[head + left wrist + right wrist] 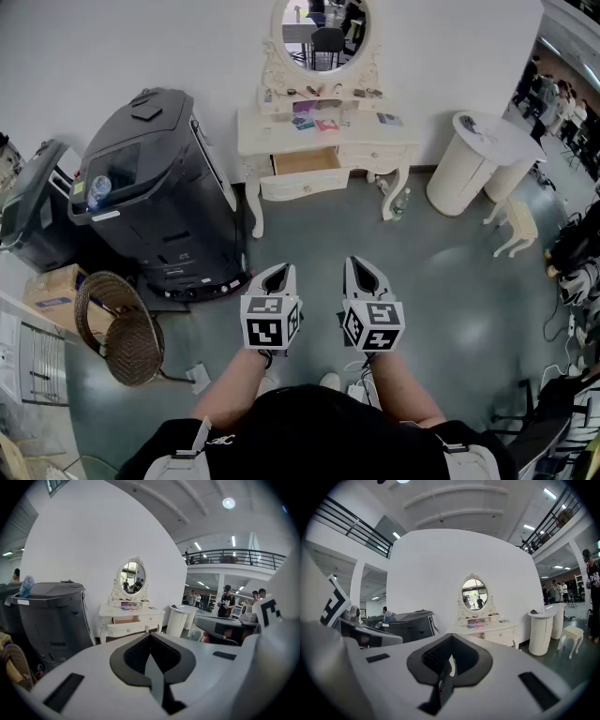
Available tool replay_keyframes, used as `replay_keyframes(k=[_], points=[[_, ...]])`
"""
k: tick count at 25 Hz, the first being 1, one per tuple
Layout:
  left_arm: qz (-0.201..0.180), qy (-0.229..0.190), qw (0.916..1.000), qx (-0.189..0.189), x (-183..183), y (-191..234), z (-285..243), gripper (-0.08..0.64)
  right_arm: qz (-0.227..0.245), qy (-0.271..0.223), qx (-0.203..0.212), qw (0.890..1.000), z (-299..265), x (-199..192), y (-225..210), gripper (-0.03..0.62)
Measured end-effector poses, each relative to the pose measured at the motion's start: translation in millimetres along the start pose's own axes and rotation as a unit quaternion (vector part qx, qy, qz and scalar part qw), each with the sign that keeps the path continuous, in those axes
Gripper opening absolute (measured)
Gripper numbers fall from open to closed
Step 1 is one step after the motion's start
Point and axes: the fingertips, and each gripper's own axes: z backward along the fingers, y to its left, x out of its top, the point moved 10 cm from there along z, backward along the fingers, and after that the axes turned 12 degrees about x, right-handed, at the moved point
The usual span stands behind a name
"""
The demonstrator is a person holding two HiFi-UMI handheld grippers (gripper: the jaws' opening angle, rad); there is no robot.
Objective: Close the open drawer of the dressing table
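The white dressing table [323, 131] with its oval mirror [323, 33] stands against the far wall, a few steps away. Its left drawer [305, 173] is pulled out and shows a wooden inside. Both grippers are held low in front of the person, far short of the table. My left gripper [277, 272] and my right gripper [362, 266] are shut, with nothing between their jaws. The left gripper view has the table [131, 613] and the open drawer [125, 628] beyond the shut left gripper [151, 637]. In the right gripper view the table [487, 631] is beyond the shut right gripper [451, 638].
A large dark grey machine [155, 187] stands left of the table, with a wicker chair [122, 328] and a cardboard box [52, 286] nearer. At the right are a white round stand [473, 159] and a small white stool [518, 225]. A bottle [401, 202] sits by the table's right leg.
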Motion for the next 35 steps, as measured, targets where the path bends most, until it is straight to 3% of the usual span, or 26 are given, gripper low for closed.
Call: replay_keyframes(k=[14,26,35], points=[[0.008,0.009,0.9997,0.023,0,-32,-13,0.008,0.010,-0.003,0.023,1.000,10,1,-29,0.009],[0.011,0.004,0.9992,0.039,6,-83,-39,0.008,0.011,0.015,0.037,0.999,20,0,-88,0.009],[0.004,0.013,0.9987,0.050,7,-88,-63,0.008,0.010,0.024,0.052,0.998,2,-4,-104,0.009]])
